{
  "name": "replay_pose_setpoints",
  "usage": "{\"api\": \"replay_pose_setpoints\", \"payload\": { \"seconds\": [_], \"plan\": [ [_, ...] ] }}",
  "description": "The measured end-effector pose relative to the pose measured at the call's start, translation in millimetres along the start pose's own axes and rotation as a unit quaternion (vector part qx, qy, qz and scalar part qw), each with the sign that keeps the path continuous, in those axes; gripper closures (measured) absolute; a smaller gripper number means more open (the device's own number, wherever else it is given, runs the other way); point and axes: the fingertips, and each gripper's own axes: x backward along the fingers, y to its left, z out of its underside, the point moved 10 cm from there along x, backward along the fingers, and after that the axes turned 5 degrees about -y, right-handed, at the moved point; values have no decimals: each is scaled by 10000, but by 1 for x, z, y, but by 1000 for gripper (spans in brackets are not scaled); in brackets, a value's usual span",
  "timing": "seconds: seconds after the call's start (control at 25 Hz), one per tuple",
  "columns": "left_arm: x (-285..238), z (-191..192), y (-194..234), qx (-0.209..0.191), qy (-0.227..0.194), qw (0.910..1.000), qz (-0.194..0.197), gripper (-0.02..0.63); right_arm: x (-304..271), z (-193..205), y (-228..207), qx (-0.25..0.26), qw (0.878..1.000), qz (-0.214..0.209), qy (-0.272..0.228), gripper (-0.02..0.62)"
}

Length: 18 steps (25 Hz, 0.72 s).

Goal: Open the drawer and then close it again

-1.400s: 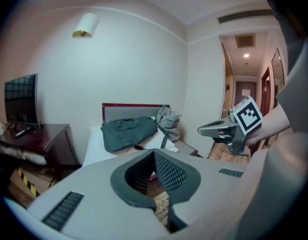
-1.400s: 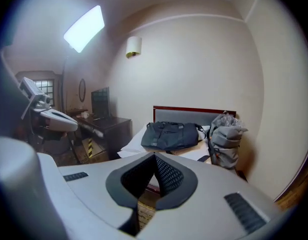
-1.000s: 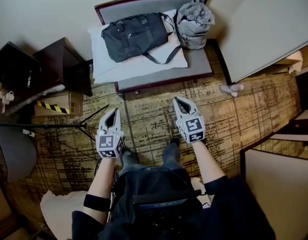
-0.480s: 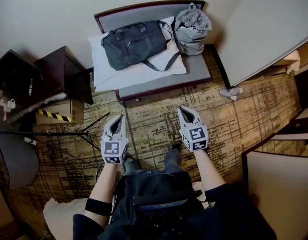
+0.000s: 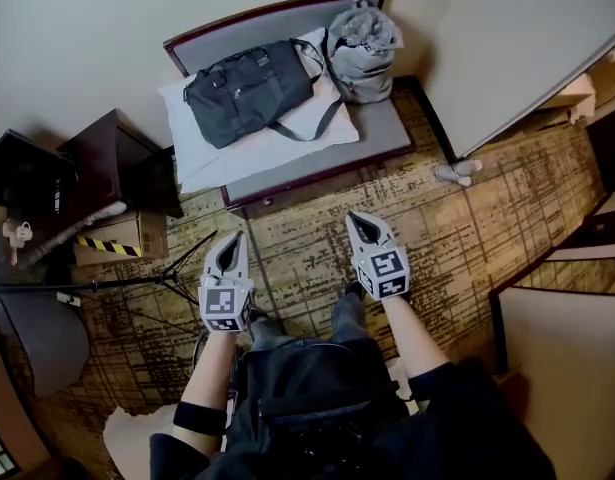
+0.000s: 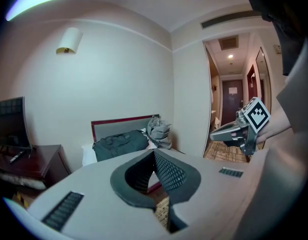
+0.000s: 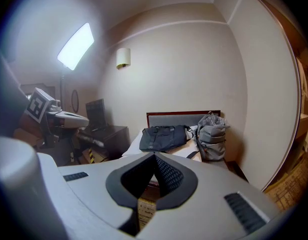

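Head view: left tongs [image 5: 232, 243] and right tongs [image 5: 359, 224], shut and empty, are being carried over the carpet [image 5: 307, 218] as the bench [image 5: 382, 128] drifts leftward; the drawer, probably in the dark desk [image 5: 107, 153], is not yet being touched.

Left tool [image 5: 233, 240] & right tool [image 5: 356, 220] grey w/ b&w marker cubes [image 5: 225, 308]; dark sleeves [image 5: 439, 380]; jeans [image 5: 348, 314].

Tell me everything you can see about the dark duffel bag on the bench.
The duffel bag is dark grey soft fabric, with zipped front pockets, carry handles and a shoulder strap trailing toward the front. It lies flat on a white pillow atop the grey padded bench. A grey backpack stands beside its right end.
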Motion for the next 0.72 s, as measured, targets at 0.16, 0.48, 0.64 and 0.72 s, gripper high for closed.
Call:
{"api": "replay_pose_setpoints", "payload": {
  "seconds": [0.16, 0.48, 0.64, 0.72],
  "plan": [
    [-16, -4, -31, 0, 23, 10000, 55, 604, 17, 3, -26, -12, 10000, -5, 9, 591],
    [-60, -11, -113, 130, -33, 9999, 93, 604, 55, 20, -96, -72, 9998, -133, 121, 591],
    [-70, -20, -148, -14, -18, 9997, 243, 604, 67, 28, -119, -119, 9997, -149, 137, 591],
    [-73, -23, -154, -167, -14, 9992, 372, 604, 67, 29, -127, -228, 9997, -18, 103, 591]
  ]
}}
